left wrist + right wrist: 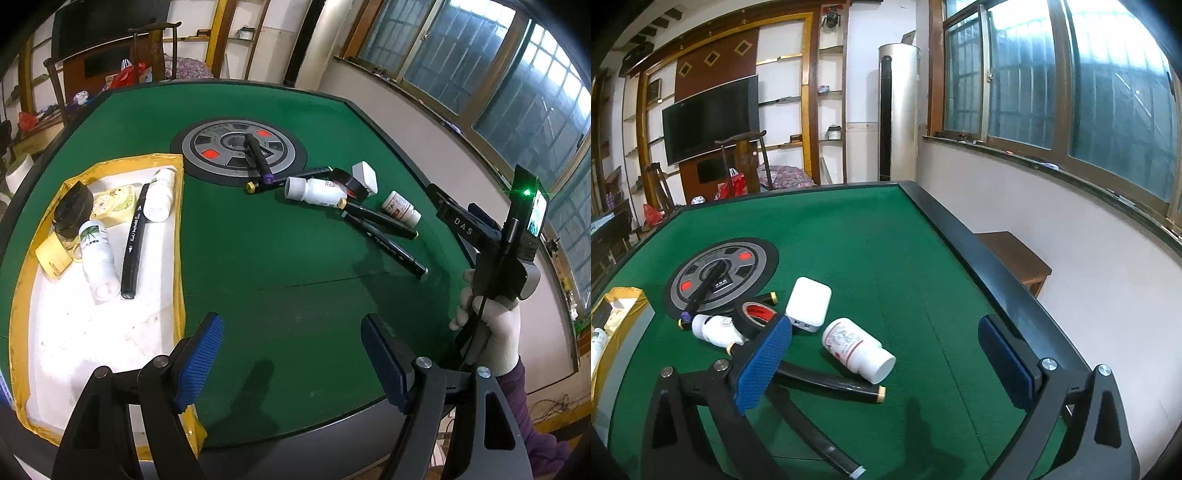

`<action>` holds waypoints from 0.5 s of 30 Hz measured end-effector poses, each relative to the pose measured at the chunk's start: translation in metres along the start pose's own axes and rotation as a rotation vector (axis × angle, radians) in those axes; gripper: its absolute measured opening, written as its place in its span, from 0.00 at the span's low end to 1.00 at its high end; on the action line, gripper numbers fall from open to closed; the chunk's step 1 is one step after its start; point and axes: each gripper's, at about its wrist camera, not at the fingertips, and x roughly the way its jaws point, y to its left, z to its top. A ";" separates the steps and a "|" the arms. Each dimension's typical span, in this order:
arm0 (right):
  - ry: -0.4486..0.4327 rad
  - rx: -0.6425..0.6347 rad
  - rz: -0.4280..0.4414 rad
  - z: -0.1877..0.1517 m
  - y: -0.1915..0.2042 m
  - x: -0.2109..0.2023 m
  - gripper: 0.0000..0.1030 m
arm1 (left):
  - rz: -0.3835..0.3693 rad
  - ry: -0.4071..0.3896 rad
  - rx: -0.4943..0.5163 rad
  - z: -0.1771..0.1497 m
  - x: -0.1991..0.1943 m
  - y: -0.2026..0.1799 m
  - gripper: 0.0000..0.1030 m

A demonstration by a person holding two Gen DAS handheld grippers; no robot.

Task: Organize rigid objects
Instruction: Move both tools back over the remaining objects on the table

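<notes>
A yellow-rimmed white tray [179, 236] at the left holds two white bottles [96, 254], a black marker [133, 240], a small box and a dark object. Loose on the green table [277, 258] lie several black markers [384, 221], two white pill bottles [857, 347], a tape roll [755, 315] and a white charger box [809, 304]. My left gripper [291, 358] is open and empty above the table's near edge, beside the tray. My right gripper [886, 365] is open and empty, hovering over the red-labelled pill bottle and a marker [831, 384].
A round grey dial [221, 147] sits in the table's middle with a marker [258, 155] across it. The table's raised black rim [960, 229] runs along the right. A wooden stool [1015, 258] stands by the wall beyond it.
</notes>
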 end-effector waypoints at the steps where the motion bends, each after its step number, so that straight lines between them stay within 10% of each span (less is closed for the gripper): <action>1: 0.000 0.001 -0.001 0.000 -0.001 0.000 0.98 | 0.001 0.001 0.000 0.000 0.001 -0.001 0.78; 15: 0.010 0.002 -0.010 -0.001 -0.003 0.002 0.98 | 0.004 0.016 -0.006 0.002 0.007 -0.002 0.78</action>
